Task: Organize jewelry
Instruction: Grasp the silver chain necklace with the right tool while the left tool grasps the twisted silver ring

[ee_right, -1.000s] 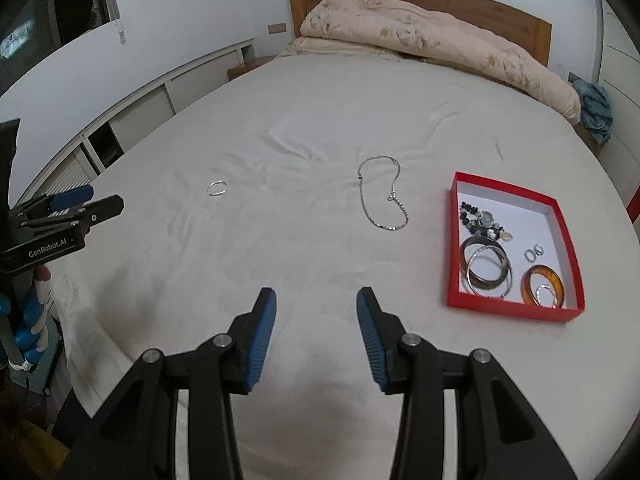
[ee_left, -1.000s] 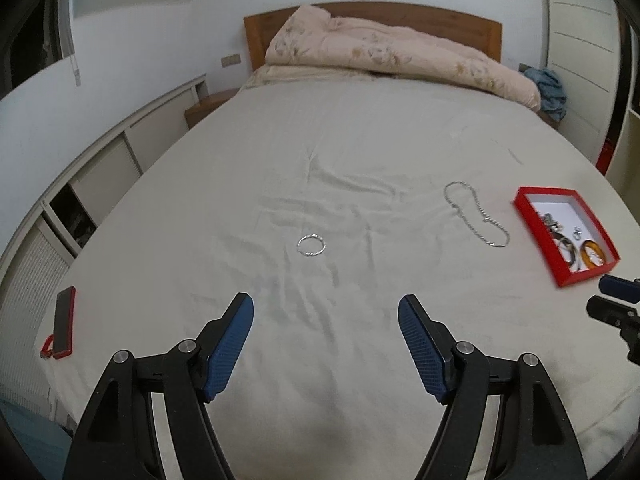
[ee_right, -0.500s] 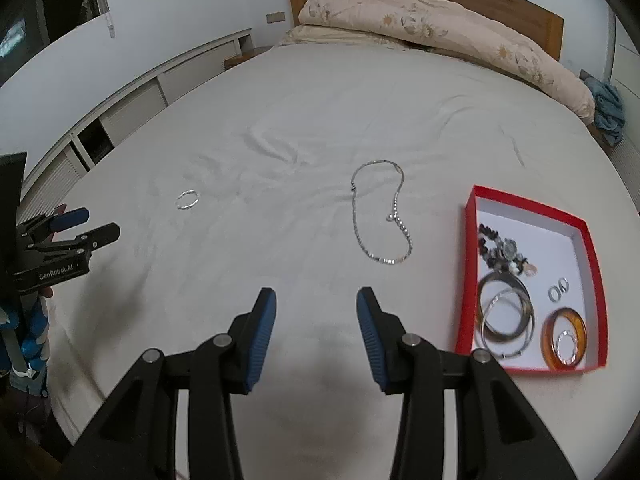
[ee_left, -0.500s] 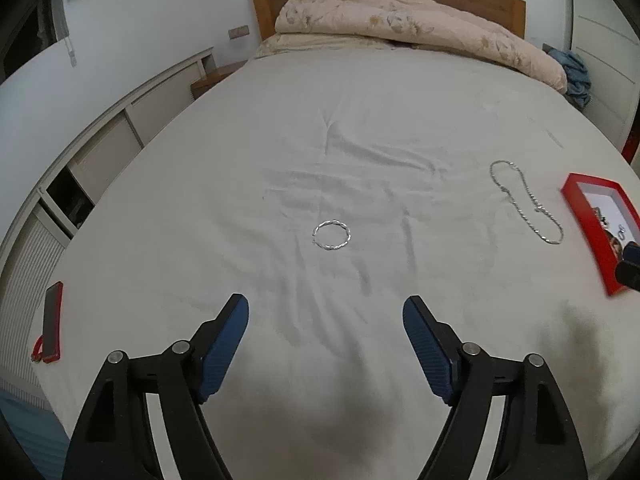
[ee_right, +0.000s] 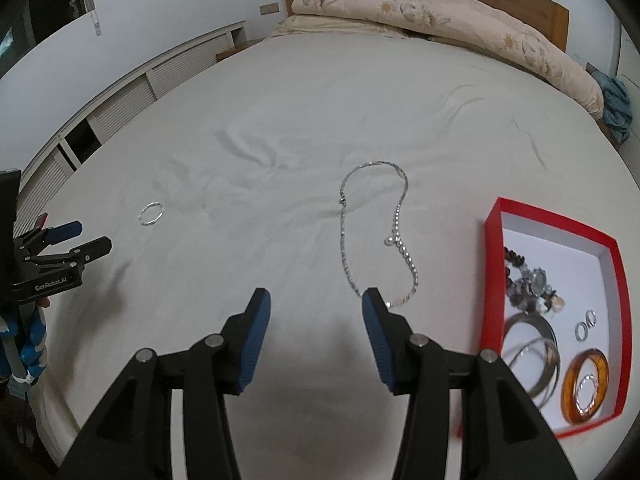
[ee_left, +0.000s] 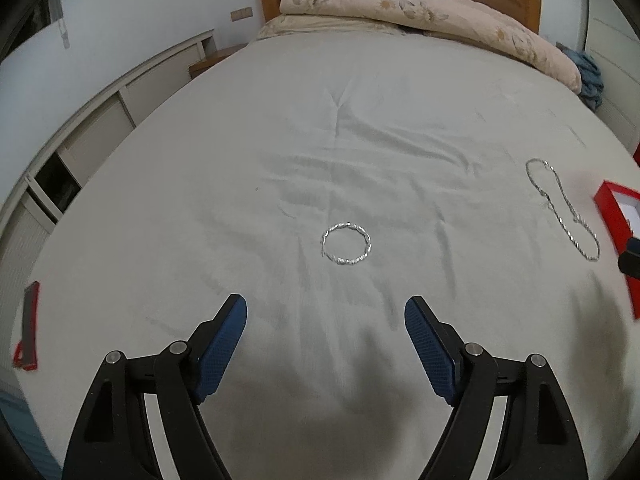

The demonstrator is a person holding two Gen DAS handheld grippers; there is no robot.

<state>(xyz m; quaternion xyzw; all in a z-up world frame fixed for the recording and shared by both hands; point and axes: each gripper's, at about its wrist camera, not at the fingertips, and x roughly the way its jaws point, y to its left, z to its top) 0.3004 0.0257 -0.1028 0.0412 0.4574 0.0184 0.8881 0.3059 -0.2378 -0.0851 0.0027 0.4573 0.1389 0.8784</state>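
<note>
- The left hand-held gripper (ee_left: 326,316) hovers over the bed (ee_left: 360,128) near its front edge, its blue fingers wide apart and holding nothing.
- The right hand-held gripper (ee_right: 316,308) is also over the front part of the bed, fingers apart and empty.
- Just beyond the left fingers lies a silver bracelet (ee_left: 346,243), flat on the sheet.
- A silver necklace (ee_right: 376,236) lies in a long loop; its near end is just beside the right finger tip.
- Only the right wrist view shows the inside of the red box (ee_right: 608,240) near the right edge of the bed: bangles, an amber bangle (ee_right: 586,384), small rings, dark beads.
- In that view, the left tool carries the writing "GenRobot.AI".
- Only the left wrist view shows a red phone (ee_left: 28,324) at the left edge.
- A folded quilt (ee_left: 420,16) lies at the headboard.
</note>
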